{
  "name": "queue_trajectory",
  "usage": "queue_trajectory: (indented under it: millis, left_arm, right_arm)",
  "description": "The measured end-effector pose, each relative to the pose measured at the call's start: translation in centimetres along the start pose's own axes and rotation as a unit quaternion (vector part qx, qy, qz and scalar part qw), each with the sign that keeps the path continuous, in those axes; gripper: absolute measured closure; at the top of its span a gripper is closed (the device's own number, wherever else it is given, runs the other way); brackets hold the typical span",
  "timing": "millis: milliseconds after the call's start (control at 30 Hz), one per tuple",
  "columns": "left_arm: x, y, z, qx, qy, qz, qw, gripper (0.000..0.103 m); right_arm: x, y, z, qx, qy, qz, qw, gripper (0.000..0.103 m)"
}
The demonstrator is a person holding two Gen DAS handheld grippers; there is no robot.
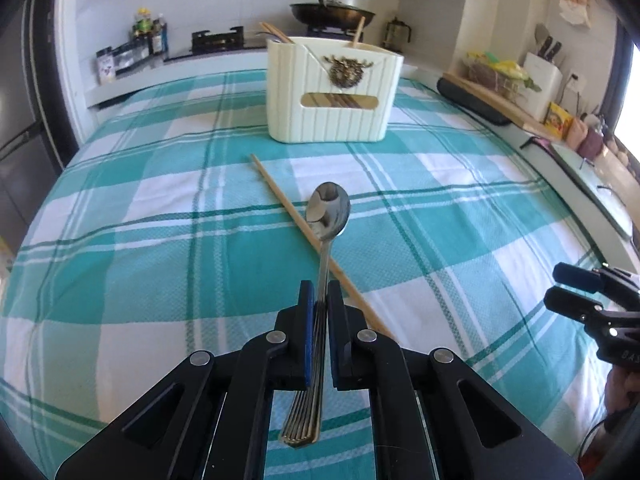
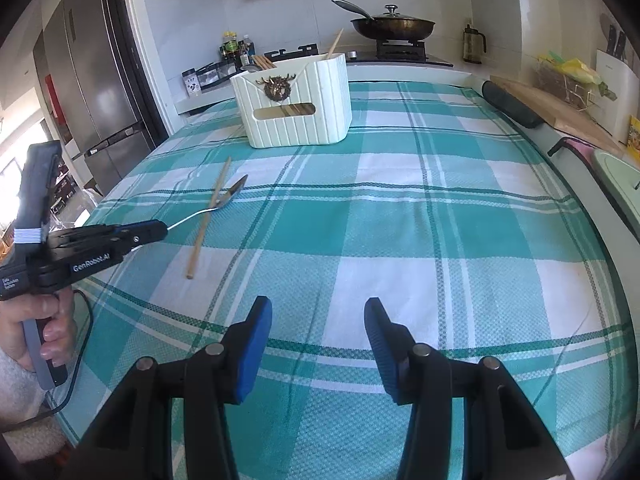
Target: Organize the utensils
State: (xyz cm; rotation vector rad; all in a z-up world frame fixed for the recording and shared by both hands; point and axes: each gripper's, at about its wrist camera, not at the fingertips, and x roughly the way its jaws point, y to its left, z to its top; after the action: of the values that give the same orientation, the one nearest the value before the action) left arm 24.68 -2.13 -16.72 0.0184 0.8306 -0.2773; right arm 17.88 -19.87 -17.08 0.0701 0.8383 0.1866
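Observation:
My left gripper (image 1: 319, 294) is shut on the handle of a steel spoon (image 1: 329, 210), held above the table with the bowl pointing forward. In the right wrist view the left gripper (image 2: 158, 230) and the spoon (image 2: 232, 196) show at the left. A single wooden chopstick (image 1: 304, 228) lies on the checked cloth under the spoon; it also shows in the right wrist view (image 2: 208, 216). A cream utensil holder (image 1: 334, 92) stands beyond, with chopsticks inside; it shows in the right wrist view too (image 2: 296, 104). My right gripper (image 2: 318, 316) is open and empty over the cloth.
A teal and white checked cloth (image 2: 400, 220) covers the table. A stove with a lidded wok (image 2: 394, 26) is behind. A fridge (image 2: 92, 80) stands at the left. A cutting board and knife block (image 1: 542, 76) are along the right counter.

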Motion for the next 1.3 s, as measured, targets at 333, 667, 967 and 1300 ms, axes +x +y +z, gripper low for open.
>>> queue_trajectory:
  millis: [333, 667, 967, 1300]
  left_arm:
    - [-2.0, 3.2, -1.0, -0.038, -0.012, 0.006, 0.9992, 0.103]
    - [-0.3, 1.1, -2.0, 0.047, 0.047, 0.013, 0.9977, 0.045]
    - [2.6, -0.4, -2.1, 0.064, 0.055, 0.026, 0.9961, 0.098]
    - [-1.7, 3.1, -1.4, -0.022, -0.045, 0.028, 0.9983, 0.103]
  right_arm:
    - [6.3, 9.3, 3.5, -0.082, 0.075, 0.111, 0.988, 0.054]
    - [8.5, 10.6, 6.1, -0.027, 0.092, 0.119, 0.988, 0.056]
    - [6.1, 6.2, 5.0, 0.014, 0.068, 0.087, 0.994, 0.056]
    - [7.3, 8.4, 4.8, -0.037, 0.076, 0.092, 0.992, 0.056]
